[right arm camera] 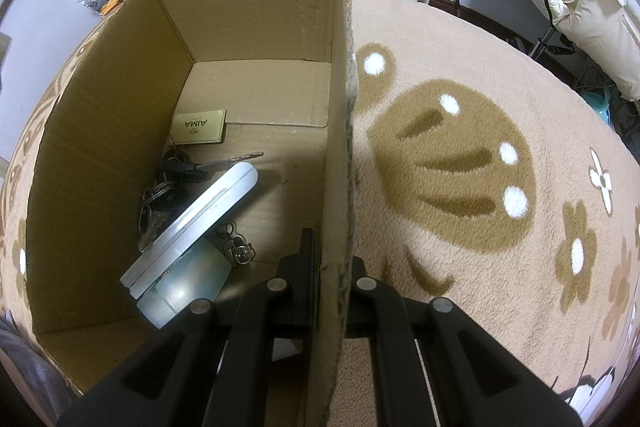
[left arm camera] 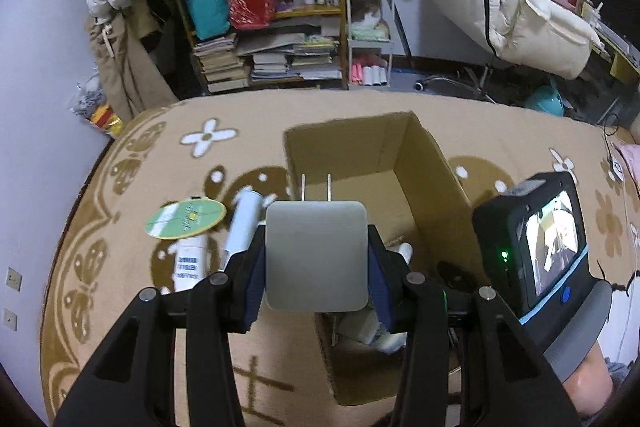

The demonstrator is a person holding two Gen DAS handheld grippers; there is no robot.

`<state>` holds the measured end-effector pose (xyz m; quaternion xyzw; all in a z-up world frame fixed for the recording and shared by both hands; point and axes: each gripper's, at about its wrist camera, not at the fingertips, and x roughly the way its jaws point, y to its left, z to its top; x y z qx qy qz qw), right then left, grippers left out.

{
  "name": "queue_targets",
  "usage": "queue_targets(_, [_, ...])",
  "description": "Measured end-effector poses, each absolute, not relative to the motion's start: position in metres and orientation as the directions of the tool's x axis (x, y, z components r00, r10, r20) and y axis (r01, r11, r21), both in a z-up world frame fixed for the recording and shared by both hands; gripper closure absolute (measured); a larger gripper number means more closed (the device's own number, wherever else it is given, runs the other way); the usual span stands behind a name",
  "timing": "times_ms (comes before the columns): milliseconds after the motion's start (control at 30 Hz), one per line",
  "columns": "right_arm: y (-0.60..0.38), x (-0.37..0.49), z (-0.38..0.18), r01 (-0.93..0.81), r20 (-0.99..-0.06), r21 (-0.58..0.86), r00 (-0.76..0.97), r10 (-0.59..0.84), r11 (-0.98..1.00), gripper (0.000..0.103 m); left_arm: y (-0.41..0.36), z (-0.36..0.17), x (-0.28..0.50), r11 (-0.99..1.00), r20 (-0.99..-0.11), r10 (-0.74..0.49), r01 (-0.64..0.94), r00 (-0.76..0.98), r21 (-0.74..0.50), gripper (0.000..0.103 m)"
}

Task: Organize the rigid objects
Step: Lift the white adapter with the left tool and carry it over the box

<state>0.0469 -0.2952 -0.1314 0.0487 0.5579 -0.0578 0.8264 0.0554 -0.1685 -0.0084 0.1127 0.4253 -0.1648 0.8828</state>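
A: Left gripper (left arm camera: 316, 259)? What's it got?

B: Jaws closed onto a white plug adapter (left arm camera: 316, 255), pinched across its flat sides, two metal prongs pointing away from the tool. Held just above the near-left rim of the cardboard box (left arm camera: 432, 163), likely so it can drop straight in

A: Right gripper (right arm camera: 332, 267)?

B: Clamped on the box's right wall, one finger inside, one outside, wall squeezed between them. My guess is it steadies the box on the soft rug (right arm camera: 480, 107) while the other hand loads

A: Already in the box?

B: From the right wrist view: gold NFC card (right arm camera: 200, 127) ahead-left of the tool, bunch of keys (right arm camera: 172, 179) closer, and a silver flat case (right arm camera: 192, 235) leaning over a clear tub, nearest-left

A: Still outside?

B: Left of the left gripper on the rug: green round lid (left arm camera: 186, 219), a white tube (left arm camera: 244, 223), a white labelled bottle (left arm camera: 191, 259). Those look next

A: Progress?

B: Roughly midway, I'd judge
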Motion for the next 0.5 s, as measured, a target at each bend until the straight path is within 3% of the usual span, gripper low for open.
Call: queue_targets(500, [-0.294, 0.046, -0.131, 0.149, -0.928, 0.019, 0.370, -0.038, 0.989, 0.096, -0.175, -0.044, 0.066, 0.908, -0.832, -0.238, 0.419, 0.502, -0.007, 0.060])
